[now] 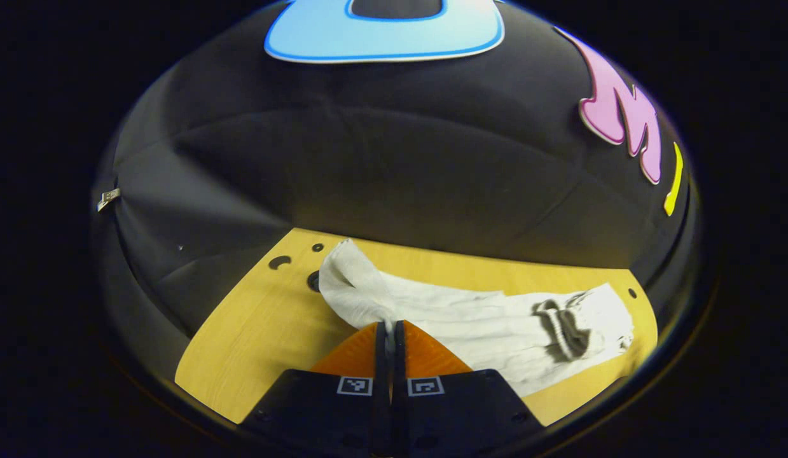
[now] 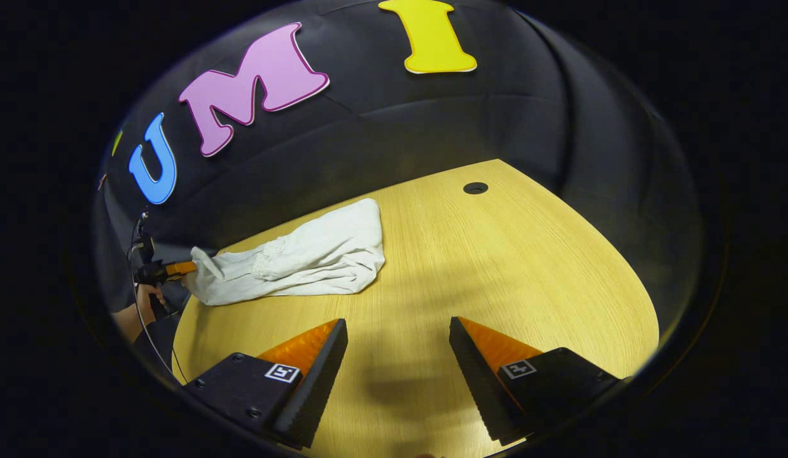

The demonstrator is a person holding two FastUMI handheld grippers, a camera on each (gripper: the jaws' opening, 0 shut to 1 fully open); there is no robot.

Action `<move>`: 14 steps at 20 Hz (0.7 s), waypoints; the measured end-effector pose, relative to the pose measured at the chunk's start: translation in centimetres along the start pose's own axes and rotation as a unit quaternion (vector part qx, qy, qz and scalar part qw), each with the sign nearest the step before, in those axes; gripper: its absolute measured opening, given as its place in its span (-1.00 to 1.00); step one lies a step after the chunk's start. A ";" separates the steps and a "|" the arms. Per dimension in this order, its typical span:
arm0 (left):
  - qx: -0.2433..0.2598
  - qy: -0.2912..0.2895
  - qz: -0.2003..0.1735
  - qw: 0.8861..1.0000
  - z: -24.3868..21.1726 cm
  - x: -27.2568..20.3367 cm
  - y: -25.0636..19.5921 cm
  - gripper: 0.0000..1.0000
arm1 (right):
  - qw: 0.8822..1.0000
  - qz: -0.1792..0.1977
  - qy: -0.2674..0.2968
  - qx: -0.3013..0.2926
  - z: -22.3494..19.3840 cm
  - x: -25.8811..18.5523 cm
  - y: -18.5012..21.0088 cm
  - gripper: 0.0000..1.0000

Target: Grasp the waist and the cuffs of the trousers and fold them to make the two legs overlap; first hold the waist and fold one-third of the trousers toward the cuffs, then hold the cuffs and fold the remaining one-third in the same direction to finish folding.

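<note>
**One pair of tongs holds the trousers, the other waits empty**

The left tongs (image 1: 390, 331) are clamped on an edge of the white trousers (image 1: 470, 324), which lie bunched lengthwise along the far side of the wooden worktop (image 1: 254, 337), near the booth's black cloth wall. The right tongs (image 2: 399, 331) stand spread wide over bare wood, well apart from the cloth and holding nothing. In the right gripper view, a hand (image 2: 142, 299) grips the far tool at the trousers' end. The risk, as it looks: pulling from a single pinch could drag the whole garment or twist it, so the legs fail to overlap; a thin bite of fabric could also slip free. The count: one pair of trousers, two tongs, one worktop with several round holes.
</note>
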State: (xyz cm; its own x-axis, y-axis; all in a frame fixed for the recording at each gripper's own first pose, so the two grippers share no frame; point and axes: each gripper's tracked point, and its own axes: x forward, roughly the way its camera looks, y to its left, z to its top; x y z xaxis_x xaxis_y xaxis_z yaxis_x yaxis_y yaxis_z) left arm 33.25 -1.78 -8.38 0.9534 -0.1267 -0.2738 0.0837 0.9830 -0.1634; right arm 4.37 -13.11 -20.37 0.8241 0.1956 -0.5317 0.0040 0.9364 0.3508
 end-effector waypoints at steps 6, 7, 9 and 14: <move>-0.015 -0.022 -0.065 0.998 3.6 -2.1 -10.1 -0.89 | 1.000 -0.001 -0.030 -0.007 2.2 -2.2 0.1 0.96; -0.014 -0.026 -0.076 0.997 4.2 -2.4 -11.9 -0.89 | 0.999 -0.003 -0.034 -0.003 2.3 -2.6 -0.1 0.97; -0.014 -0.029 -0.102 0.994 4.8 -2.7 -15.6 -0.89 | 0.999 -0.008 -0.040 -0.003 2.5 -3.3 -0.7 0.97; -0.015 -0.021 -0.164 0.986 4.6 -3.0 -25.6 -0.89 | 0.999 -0.020 -0.048 0.009 2.6 -4.9 -2.1 0.97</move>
State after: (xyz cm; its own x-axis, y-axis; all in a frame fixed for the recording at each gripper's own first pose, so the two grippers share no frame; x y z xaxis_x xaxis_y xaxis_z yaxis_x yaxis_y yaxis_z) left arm 29.54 -25.96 0.96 0.8878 -0.4305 -0.1627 0.3811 0.8859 -0.2644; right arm 1.81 -16.78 -16.56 0.8733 0.1280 -0.4700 0.0482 0.9374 0.3448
